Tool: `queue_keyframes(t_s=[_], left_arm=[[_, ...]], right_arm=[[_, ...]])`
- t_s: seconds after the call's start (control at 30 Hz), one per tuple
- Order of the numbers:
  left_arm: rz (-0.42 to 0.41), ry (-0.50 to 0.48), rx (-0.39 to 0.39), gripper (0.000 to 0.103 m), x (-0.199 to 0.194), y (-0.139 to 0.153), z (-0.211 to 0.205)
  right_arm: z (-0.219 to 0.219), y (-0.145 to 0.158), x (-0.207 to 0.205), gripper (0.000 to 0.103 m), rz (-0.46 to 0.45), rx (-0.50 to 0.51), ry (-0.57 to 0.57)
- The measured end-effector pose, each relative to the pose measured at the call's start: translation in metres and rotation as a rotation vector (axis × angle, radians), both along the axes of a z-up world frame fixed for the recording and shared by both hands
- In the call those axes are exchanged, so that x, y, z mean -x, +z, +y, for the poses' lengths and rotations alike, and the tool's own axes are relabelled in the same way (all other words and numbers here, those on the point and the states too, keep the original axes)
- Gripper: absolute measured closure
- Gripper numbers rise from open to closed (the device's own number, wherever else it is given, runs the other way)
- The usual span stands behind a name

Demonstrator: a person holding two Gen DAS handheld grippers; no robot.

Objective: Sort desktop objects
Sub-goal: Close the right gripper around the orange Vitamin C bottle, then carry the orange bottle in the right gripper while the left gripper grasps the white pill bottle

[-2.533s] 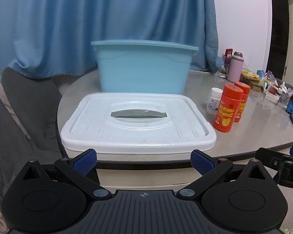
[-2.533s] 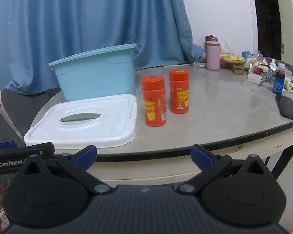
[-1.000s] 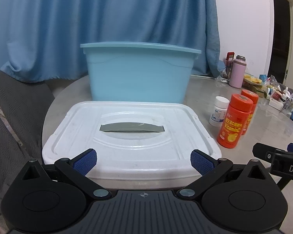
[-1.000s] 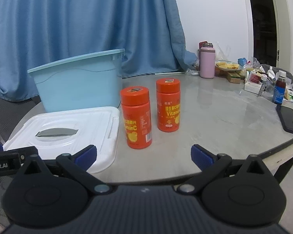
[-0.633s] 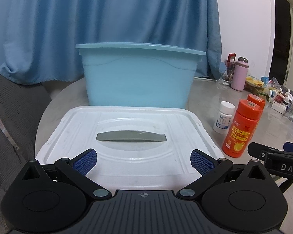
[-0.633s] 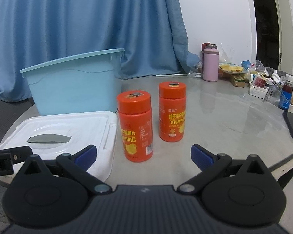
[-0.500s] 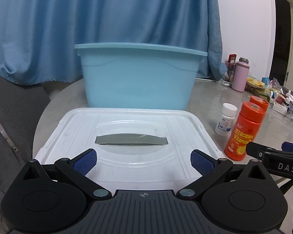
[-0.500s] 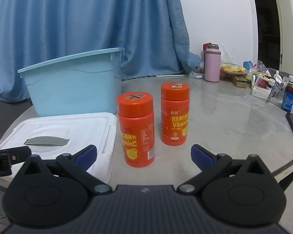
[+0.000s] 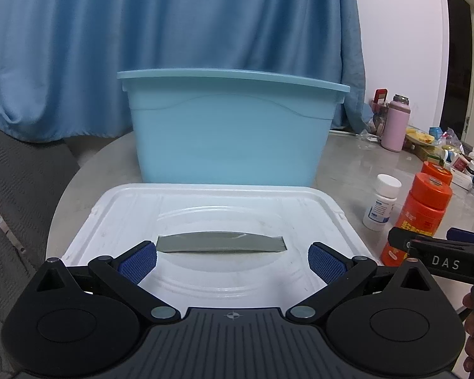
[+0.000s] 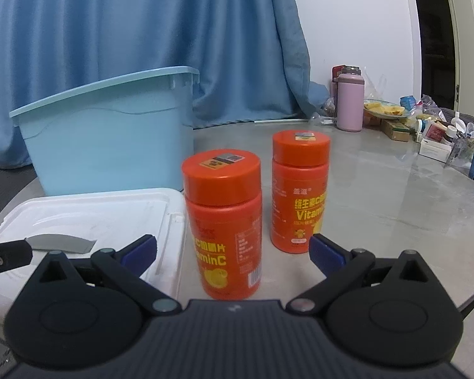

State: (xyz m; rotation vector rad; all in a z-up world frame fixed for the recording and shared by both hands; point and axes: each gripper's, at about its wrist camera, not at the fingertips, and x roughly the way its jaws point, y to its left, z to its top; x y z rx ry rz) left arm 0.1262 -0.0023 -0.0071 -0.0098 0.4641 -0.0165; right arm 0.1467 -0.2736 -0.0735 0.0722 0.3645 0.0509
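Your right tongs [image 10: 232, 251] gape apart, and the near orange bottle [image 10: 222, 221] stands upright right between them.

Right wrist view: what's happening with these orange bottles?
A person holds a gripper in each hand. The open right gripper is lined up on the nearer orange bottle, not gripping it. The open left gripper hovers over the white lid in front of the blue bin. Nothing is held.
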Motion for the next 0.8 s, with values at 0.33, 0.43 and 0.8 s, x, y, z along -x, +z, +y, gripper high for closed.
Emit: queue_keyframes(t_s=[0.33,0.43,0.8], left_arm=[[-0.003,0.006,0.0,0.0,-0.006,0.001,0.008],[-0.003,0.011,0.006,0.0,-0.004,0.003,0.01],[0.008,-0.033,0.025,0.0,0.017,0.018,-0.009]], right_arm=[[0.006,-0.002,-0.017,0.054,0.013,0.015,0.009],[0.006,0.0,-0.007,0.054,-0.018,0.006,0.044],[-0.012,0.017,0.04,0.054,-0.03,0.016,0.003]])
